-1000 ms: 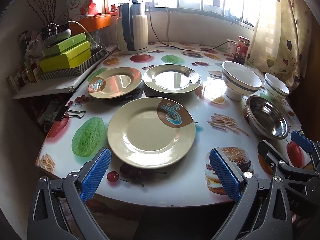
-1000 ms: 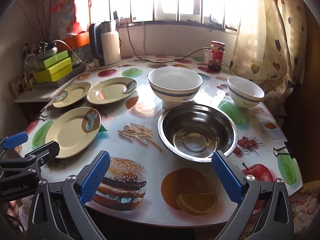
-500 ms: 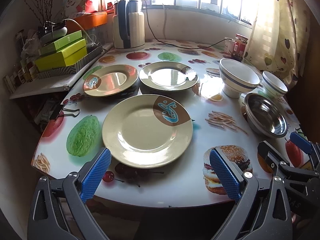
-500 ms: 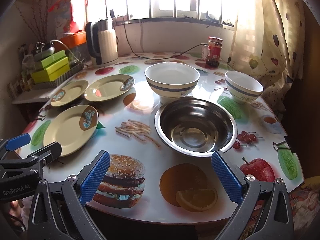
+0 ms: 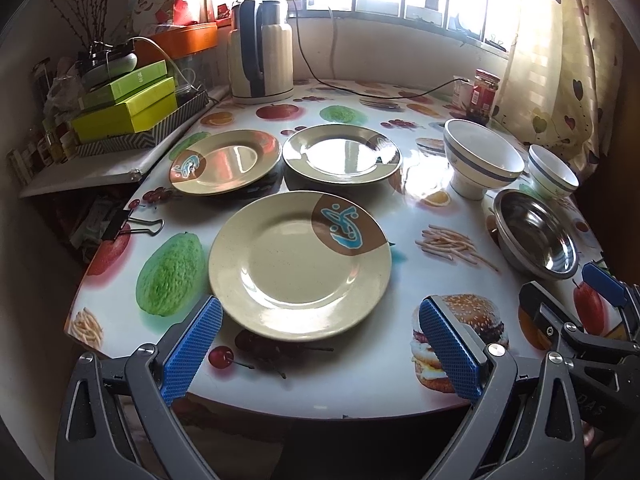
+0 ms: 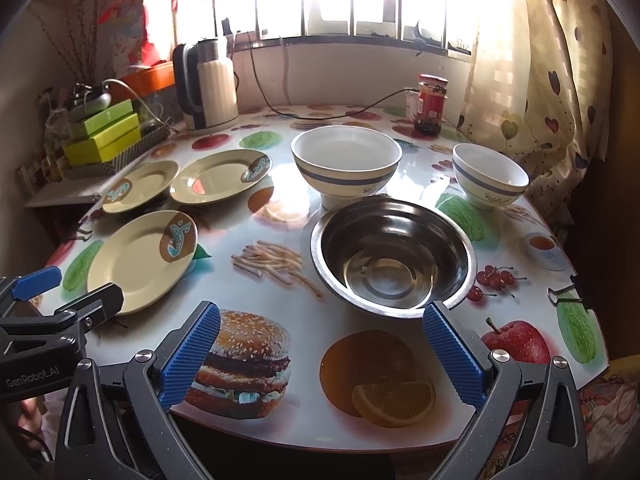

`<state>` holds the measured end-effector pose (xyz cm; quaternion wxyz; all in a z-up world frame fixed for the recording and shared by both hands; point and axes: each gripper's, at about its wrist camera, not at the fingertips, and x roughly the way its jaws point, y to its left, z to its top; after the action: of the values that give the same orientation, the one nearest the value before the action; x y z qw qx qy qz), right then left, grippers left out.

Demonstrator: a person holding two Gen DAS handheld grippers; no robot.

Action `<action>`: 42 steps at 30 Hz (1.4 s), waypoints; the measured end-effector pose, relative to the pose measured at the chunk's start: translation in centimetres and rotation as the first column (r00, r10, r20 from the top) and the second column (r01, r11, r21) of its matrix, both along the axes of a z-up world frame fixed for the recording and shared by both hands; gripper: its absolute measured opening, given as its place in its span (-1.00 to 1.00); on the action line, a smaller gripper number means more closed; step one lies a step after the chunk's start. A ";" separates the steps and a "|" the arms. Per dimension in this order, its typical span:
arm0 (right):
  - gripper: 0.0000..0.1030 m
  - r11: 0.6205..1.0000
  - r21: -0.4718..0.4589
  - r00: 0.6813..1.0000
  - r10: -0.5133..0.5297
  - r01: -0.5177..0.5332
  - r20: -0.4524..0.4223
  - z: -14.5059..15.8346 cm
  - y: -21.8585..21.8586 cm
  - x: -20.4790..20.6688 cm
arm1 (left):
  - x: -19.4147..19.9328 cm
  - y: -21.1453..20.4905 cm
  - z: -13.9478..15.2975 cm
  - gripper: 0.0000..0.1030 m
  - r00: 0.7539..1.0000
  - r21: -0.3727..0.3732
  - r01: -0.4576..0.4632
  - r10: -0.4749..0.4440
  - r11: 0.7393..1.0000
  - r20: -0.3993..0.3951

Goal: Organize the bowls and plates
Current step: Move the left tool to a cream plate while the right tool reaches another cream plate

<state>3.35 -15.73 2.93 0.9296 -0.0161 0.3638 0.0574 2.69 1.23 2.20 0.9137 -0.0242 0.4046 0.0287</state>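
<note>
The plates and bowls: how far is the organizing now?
Nothing looks done. Three plates, the nearest, lie apart, unstacked. The steel bowl and two white bowls stand separate. Left gripper and right gripper are open, holding nothing. All stacking is left.

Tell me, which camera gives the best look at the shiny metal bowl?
The right wrist view: the metal bowl sits near the middle, just ahead of the open right gripper, its whole inside visible. The left wrist view shows the same bowl small and squeezed at the right edge.
</note>
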 end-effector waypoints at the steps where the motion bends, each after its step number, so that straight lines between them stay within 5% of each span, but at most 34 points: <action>1: 1.00 1.000 0.002 1.000 0.006 -0.006 0.006 0.1 0.1 0.0 | 0.1 0.2 0.1 0.93 1.000 -0.002 -0.001 0.001 1.000 0.003; 11: 0.97 0.978 0.091 0.981 0.183 -0.189 0.066 2.4 2.7 2.7 | 1.7 6.4 1.3 0.81 0.996 -0.069 -0.087 0.089 0.994 0.026; 23: 0.70 0.939 0.166 0.954 0.295 -0.301 0.057 4.9 8.5 10.6 | 5.9 14.5 2.8 0.41 0.984 -0.109 -0.172 0.175 0.979 0.015; 26: 0.46 0.927 0.160 0.941 0.334 -0.339 0.059 5.3 10.3 12.6 | 7.0 15.8 2.5 0.36 0.982 -0.125 -0.186 0.187 0.975 -0.004; 32: 0.32 0.877 0.227 0.900 0.436 -0.423 -0.010 4.5 13.2 17.2 | 9.4 17.8 1.6 0.36 0.977 -0.150 -0.213 0.212 0.965 -0.025; 38: 0.24 0.878 0.224 0.883 0.456 -0.424 -0.116 2.5 15.5 21.4 | 11.7 18.8 0.0 0.36 0.977 -0.169 -0.213 0.204 0.962 -0.068; 42: -0.12 0.874 0.203 0.869 0.473 -0.441 -0.149 1.3 16.7 23.6 | 12.8 19.7 -1.0 0.31 0.974 -0.230 -0.227 0.213 0.946 -0.083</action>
<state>26.93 1.00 4.23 0.8476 -0.0204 0.4323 0.3069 15.53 20.90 1.23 0.8835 -0.1778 0.4255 0.0823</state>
